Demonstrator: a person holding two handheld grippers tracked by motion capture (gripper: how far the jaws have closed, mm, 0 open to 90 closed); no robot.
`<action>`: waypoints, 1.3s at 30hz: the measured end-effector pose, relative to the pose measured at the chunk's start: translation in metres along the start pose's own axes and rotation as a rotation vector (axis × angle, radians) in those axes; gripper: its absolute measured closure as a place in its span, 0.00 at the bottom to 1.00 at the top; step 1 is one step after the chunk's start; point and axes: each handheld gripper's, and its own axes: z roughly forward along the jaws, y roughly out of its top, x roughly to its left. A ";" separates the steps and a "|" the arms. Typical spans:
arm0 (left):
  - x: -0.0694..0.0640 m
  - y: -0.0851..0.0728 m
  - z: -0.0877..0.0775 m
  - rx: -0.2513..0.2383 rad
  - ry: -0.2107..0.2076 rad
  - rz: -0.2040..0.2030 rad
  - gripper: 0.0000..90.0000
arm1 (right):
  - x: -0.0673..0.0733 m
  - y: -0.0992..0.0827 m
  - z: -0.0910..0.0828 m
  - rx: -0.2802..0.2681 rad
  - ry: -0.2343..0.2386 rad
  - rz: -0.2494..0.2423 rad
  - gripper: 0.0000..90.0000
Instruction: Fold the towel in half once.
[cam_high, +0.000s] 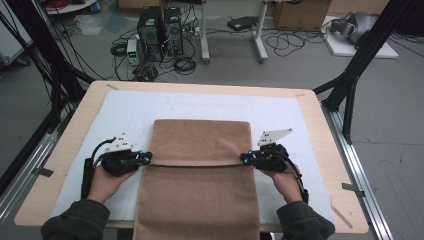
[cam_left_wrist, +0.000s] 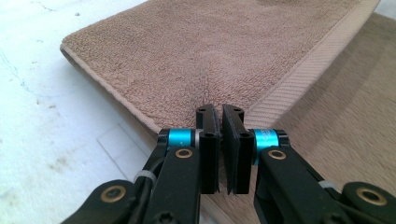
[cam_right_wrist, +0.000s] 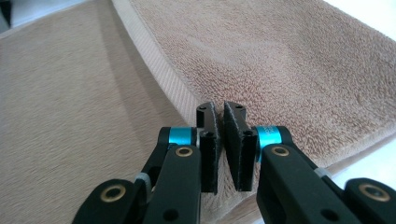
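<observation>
Brown towel (cam_high: 200, 150) folded over itself, left gripper (cam_high: 146, 159) and right gripper (cam_high: 245, 159) each clamped on a corner of its upper layer, white mat (cam_high: 280, 112) beneath.

The setting is a laboratory or test room for recording work. A plywood worktop (cam_high: 320, 125) with a white cover stands inside a black metal frame (cam_high: 360, 60). On the grey floor (cam_high: 300, 65) behind it are two computer towers (cam_high: 160, 27), a power unit, and loose cable coils (cam_high: 185, 64). Cardboard boxes (cam_high: 300, 15) and the legs of a white stand (cam_high: 260, 35) occupy the far side.
</observation>
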 end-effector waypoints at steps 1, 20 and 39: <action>-0.003 -0.001 -0.002 -0.005 0.004 0.008 0.94 | 0.003 -0.001 0.000 0.003 0.003 -0.003 0.94; -0.052 -0.031 -0.046 -0.030 -0.011 0.071 0.94 | 0.063 -0.017 -0.023 -0.037 0.046 -0.101 0.93; -0.024 -0.011 -0.026 -0.050 0.025 0.043 0.60 | 0.032 -0.006 -0.019 -0.037 -0.029 -0.087 0.62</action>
